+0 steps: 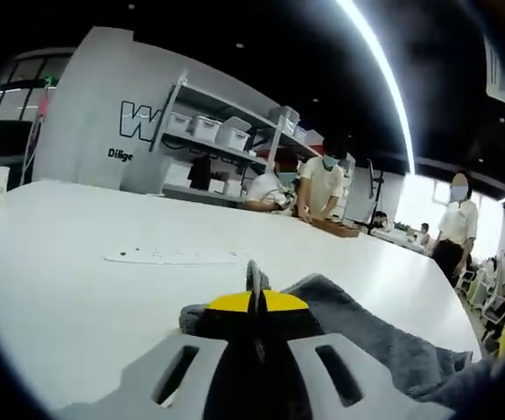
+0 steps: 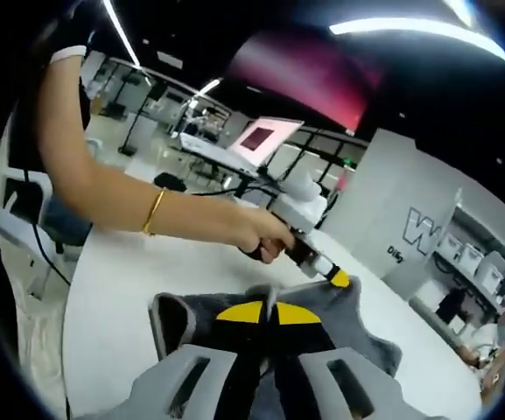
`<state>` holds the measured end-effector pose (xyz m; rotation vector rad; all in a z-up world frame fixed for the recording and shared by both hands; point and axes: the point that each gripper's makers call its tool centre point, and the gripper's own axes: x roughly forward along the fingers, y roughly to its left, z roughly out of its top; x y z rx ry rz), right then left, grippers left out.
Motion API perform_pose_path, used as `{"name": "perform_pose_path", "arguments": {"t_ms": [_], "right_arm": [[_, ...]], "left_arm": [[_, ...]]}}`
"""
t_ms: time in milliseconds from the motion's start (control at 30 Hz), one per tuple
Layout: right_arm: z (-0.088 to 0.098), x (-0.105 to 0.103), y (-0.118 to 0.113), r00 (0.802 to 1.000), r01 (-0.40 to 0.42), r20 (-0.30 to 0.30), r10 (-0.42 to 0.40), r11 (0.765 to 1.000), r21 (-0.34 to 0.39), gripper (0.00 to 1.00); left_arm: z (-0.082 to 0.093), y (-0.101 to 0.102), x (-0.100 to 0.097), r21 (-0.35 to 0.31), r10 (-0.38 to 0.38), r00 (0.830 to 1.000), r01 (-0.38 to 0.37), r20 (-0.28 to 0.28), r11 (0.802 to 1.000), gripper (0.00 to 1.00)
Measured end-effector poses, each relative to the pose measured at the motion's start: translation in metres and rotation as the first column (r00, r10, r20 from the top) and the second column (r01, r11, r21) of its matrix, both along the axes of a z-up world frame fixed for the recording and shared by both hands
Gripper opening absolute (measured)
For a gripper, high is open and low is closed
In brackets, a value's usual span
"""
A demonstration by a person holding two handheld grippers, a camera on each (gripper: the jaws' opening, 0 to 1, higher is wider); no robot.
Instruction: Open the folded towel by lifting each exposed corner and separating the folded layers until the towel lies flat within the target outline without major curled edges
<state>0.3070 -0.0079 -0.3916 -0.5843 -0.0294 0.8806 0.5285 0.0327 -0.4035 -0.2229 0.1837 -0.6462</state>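
Note:
A dark grey towel (image 1: pixel 383 341) lies rumpled on the white table (image 1: pixel 77 262), running off to the right of my left gripper (image 1: pixel 255 293). Its yellow-tipped jaws are pressed together with a thin fold of towel standing up between them. In the right gripper view the towel (image 2: pixel 182 319) spreads under and around my right gripper (image 2: pixel 271 308), whose yellow tips are shut on a raised ridge of cloth. Beyond it a hand (image 2: pixel 265 238) holds the left gripper (image 2: pixel 340 280), which pinches the towel's far corner.
A flat white strip (image 1: pixel 173 256) lies on the table ahead of the left gripper, and a paper cup (image 1: pixel 0 184) stands at the far left. Several people (image 1: pixel 322 179) stand at the table's far end by shelves. The table's edge (image 2: pixel 77 289) runs left of the towel.

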Motion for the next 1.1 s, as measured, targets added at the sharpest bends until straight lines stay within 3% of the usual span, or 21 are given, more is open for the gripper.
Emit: {"name": "perform_pose_path", "arguments": {"t_ms": [467,767,1100], "right_arm": [[0.036,0.006,-0.069,0.986,0.145,0.075,-0.150,0.987,0.073,0.00],[0.057,0.006,-0.101,0.972,0.199,0.106,-0.210,0.975,0.102,0.00],[0.081,0.010,-0.141,0.942,0.275,0.157,-0.296,0.951,0.139,0.00]], "left_arm": [[0.050,-0.063,-0.001,0.012,-0.066,0.993,0.065,0.102,0.998,0.01],[0.066,-0.084,0.011,-0.011,-0.092,0.988,0.094,0.120,0.996,0.01],[0.092,-0.110,0.019,-0.015,-0.124,0.977,0.128,0.172,0.992,0.01]]}}
